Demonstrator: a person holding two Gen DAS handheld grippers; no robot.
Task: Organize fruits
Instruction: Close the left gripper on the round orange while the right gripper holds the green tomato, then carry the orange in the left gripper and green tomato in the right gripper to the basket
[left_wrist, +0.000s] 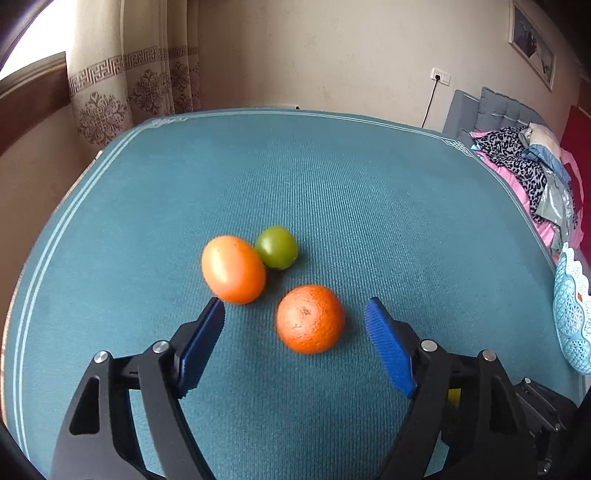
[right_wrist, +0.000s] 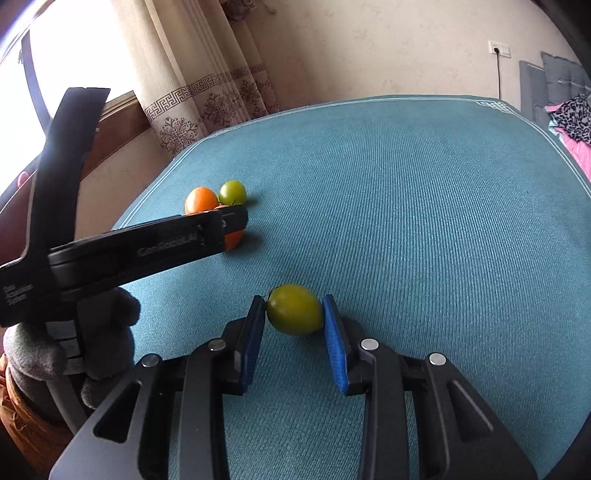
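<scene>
On the teal tablecloth, a rough-skinned orange lies between the blue pads of my left gripper, which is open; neither pad touches it. Just beyond it sit a smooth orange fruit and a small green fruit, touching each other. In the right wrist view, my right gripper is shut on a yellow-green fruit that rests on the cloth. That view also shows the left gripper from the side, covering most of the orange, with the other two fruits behind it.
A light blue lattice basket stands at the table's right edge. Beyond that edge is a bed with piled clothes. A grey-gloved hand holds the left gripper. Curtains and a wall lie behind the table's far edge.
</scene>
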